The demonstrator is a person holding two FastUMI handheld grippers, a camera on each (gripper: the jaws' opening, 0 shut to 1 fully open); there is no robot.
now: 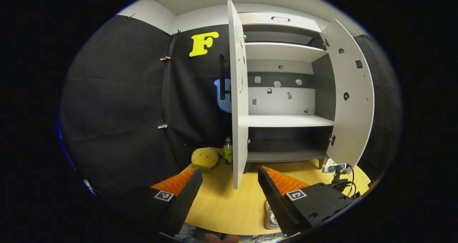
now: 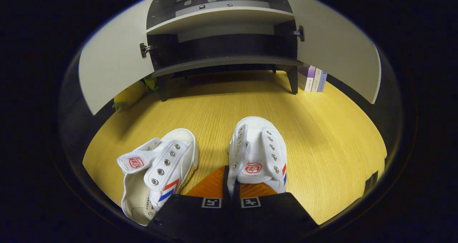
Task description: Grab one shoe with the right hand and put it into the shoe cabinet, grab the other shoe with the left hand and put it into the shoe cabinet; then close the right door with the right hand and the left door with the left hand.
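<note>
right gripper (image 2: 232, 185): clenching on the side wall of the right shoe (image 2: 258, 153), fingers nearly together, pinching thin canvas at the eyelet edge.
right shoe: sitting upright on the bench (image 2: 322, 128), toe pointing at the shoe cabinet (image 2: 222, 62).
left shoe (image 2: 159, 169): lying just beside it on the bench, tongue flopping out, not being held.
left gripper (image 1: 229, 193): released, fingers spread wide, hovering in front of the cabinet, grasping nothing.
shoe cabinet: both doors standing open; left door (image 1: 238, 92) and right door (image 1: 352, 92) swung outward, shelves bare.
step: 1st shoe pick looks underway; 0 shoes in the cabinet so far.
risk 1: grip is on 1 soft wall only, so the shoe may be swinging or slipping out during the lift.
risk 2: hanging toe may be catching the bottom shelf edge on entry.
risk 3: left door edge is sitting close ahead of the left gripper; a careless reach may be knocking it.
clutter: plush toy (image 1: 204, 158), bottle (image 1: 228, 151), books (image 2: 313, 79) near the cabinet legs, off the path.
</note>
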